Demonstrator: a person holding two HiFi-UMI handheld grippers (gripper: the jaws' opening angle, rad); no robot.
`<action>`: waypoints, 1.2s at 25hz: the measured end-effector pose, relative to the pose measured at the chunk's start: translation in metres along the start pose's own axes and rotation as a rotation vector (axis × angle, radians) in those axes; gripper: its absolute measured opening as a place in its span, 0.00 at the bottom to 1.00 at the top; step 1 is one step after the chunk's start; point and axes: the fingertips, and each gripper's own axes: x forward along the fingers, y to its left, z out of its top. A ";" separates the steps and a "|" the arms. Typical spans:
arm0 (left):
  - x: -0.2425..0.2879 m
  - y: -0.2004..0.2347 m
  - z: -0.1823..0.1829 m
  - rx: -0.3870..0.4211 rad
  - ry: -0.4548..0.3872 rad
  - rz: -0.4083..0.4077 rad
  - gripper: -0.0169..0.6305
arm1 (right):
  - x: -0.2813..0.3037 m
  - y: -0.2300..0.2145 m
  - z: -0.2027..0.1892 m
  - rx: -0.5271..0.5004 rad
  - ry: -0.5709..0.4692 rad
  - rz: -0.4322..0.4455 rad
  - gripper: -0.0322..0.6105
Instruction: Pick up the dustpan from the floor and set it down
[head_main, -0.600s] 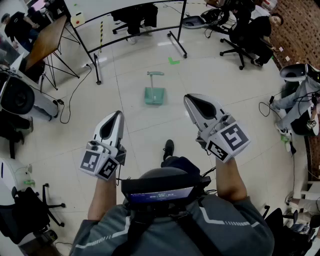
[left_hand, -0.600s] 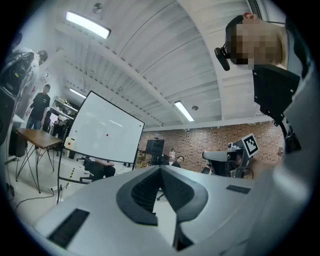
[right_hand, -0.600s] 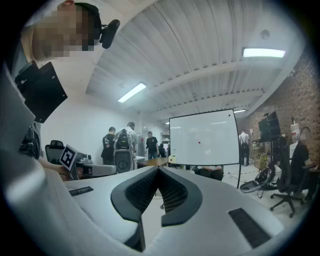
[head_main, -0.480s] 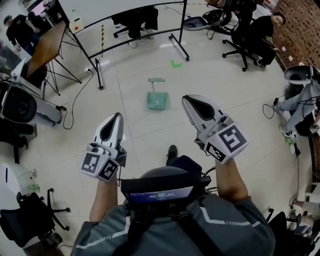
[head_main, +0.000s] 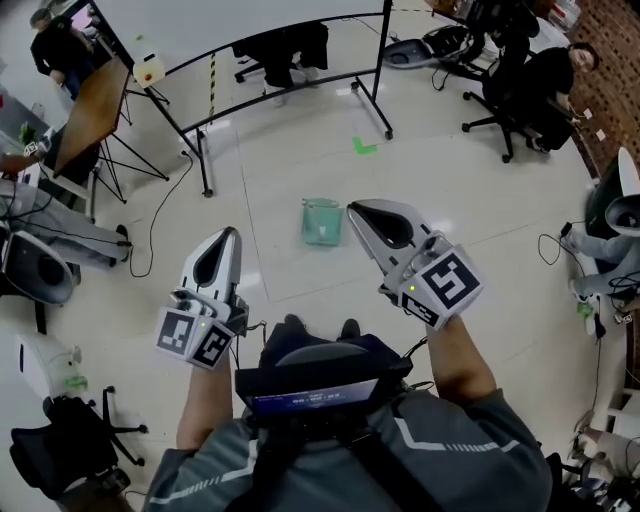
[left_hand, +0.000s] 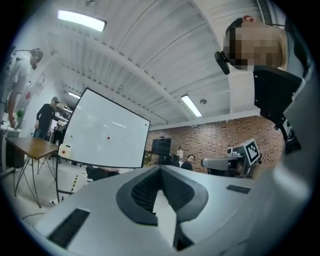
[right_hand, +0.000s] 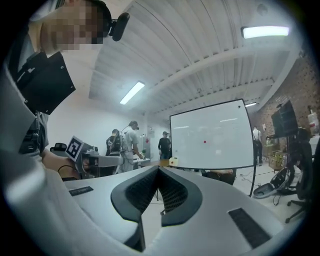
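Note:
In the head view a pale green dustpan (head_main: 322, 221) stands on the tiled floor, straight ahead of me. My right gripper (head_main: 351, 209) is held level above the floor, its tip just right of the dustpan in the picture, jaws shut and empty. My left gripper (head_main: 233, 232) is also level, further left of the dustpan, shut with nothing in it. In the left gripper view the jaws (left_hand: 161, 168) meet at their tip; the right gripper view shows the same (right_hand: 159, 169). Neither gripper view shows the dustpan.
A whiteboard on a black wheeled frame (head_main: 205, 160) stands beyond the dustpan, with a green tape mark (head_main: 364, 147) on the floor near it. A folding table (head_main: 95, 95) is at the far left. Office chairs and a seated person (head_main: 545, 85) fill the right.
The dustpan has come nearer in the head view, from well ahead of the grippers to just beside the right gripper's tip. Both grippers keep their pose, shut.

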 end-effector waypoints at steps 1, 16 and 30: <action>0.011 0.010 0.001 0.004 0.000 -0.021 0.06 | 0.015 -0.008 -0.003 -0.002 0.012 -0.002 0.08; 0.165 0.251 0.003 -0.033 0.007 -0.220 0.06 | 0.246 -0.130 -0.028 0.010 0.070 -0.166 0.08; 0.239 0.254 0.011 -0.045 -0.013 -0.157 0.06 | 0.267 -0.196 -0.014 -0.058 0.051 -0.082 0.08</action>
